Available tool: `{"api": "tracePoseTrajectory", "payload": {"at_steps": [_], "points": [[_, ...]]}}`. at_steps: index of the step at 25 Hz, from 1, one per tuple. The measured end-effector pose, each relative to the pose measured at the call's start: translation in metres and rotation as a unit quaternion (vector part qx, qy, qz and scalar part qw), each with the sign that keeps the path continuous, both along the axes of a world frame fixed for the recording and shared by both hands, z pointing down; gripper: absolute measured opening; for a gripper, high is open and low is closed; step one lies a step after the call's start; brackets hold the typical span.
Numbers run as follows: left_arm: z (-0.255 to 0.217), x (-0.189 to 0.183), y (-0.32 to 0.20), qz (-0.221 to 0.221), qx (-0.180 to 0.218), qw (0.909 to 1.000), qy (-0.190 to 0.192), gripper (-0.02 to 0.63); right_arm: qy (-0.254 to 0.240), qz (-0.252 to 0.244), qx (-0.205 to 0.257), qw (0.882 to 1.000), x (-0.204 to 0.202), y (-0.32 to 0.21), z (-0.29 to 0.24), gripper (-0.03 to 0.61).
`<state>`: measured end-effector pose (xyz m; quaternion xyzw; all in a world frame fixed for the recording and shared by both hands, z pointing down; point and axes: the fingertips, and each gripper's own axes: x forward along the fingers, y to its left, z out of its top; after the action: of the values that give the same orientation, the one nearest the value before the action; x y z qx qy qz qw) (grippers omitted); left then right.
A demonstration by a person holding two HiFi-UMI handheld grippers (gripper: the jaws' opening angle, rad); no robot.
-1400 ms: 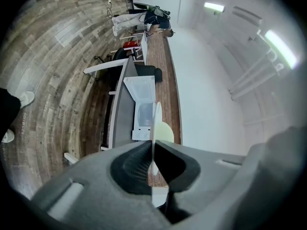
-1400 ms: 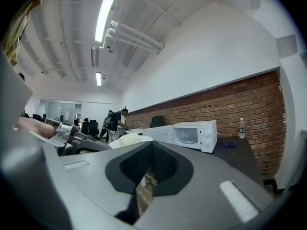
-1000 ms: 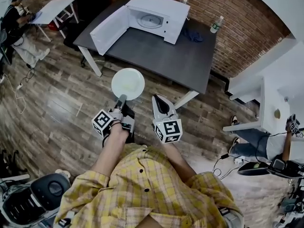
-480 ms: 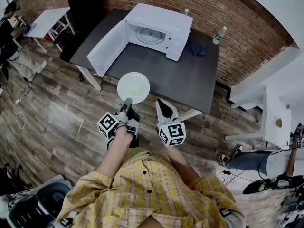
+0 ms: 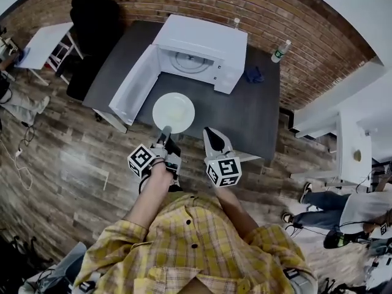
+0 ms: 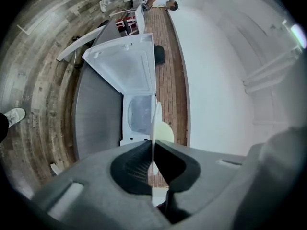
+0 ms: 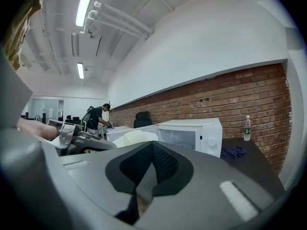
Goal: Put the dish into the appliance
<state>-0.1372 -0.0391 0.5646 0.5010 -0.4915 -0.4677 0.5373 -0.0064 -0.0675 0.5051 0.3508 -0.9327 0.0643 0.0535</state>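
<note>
Head view, left gripper: the left gripper (image 5: 164,130) has its jaws clamped on the near rim of a round white plate (image 5: 173,112), which juts out at 12 o'clock from the jaws.
Head view, plate: it is held flat over the near edge of the dark grey bench (image 5: 245,112), clear of the bench top.
Head view, appliance: a white microwave oven (image 5: 202,51) stands on the bench at 12 o'clock from the plate, its white door (image 5: 133,84) swung wide open towards 8 o'clock, its cavity facing the plate.
Head view, right gripper: the right gripper (image 5: 211,135) hangs just beside the left one, at its 3 o'clock, jaws pointing towards the bench.
Head view, other things: a clear plastic bottle with a green label (image 5: 280,51) stands at 2 o'clock from the plate near the red brick wall (image 5: 269,5); a crumpled blue cloth (image 5: 252,75) lies just beside the oven.

Left gripper view, jaws: closed on the plate (image 6: 163,132), seen edge-on as a thin pale line between them.
Left gripper view, beyond: the open oven (image 6: 139,114) lies straight past the plate.

Right gripper view, jaws: pressed together (image 7: 152,150), with nothing between them.
Right gripper view, beyond: the plate shows at 11 o'clock, the oven at 1 o'clock, the bottle at 3 o'clock.
Right gripper view, far back: a person in dark clothes (image 7: 98,116) stands at a pale table.
</note>
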Motion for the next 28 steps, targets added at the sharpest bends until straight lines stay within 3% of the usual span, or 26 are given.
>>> {"api": "tracePoseTrajectory", "payload": {"at_steps": [13, 28], "points": [[0.003, -0.052, -0.078, 0.041, -0.005, 0.9991, -0.001, 0.011, -0.004, 0.055, 0.006, 0.998, -0.048, -0.085, -0.013, 0.003], [0.017, -0.063, -0.143, 0.076, -0.022, 0.9969, 0.000, 0.011, -0.003, 0.088, 0.004, 0.996, -0.061, -0.129, -0.003, 0.003]]}}
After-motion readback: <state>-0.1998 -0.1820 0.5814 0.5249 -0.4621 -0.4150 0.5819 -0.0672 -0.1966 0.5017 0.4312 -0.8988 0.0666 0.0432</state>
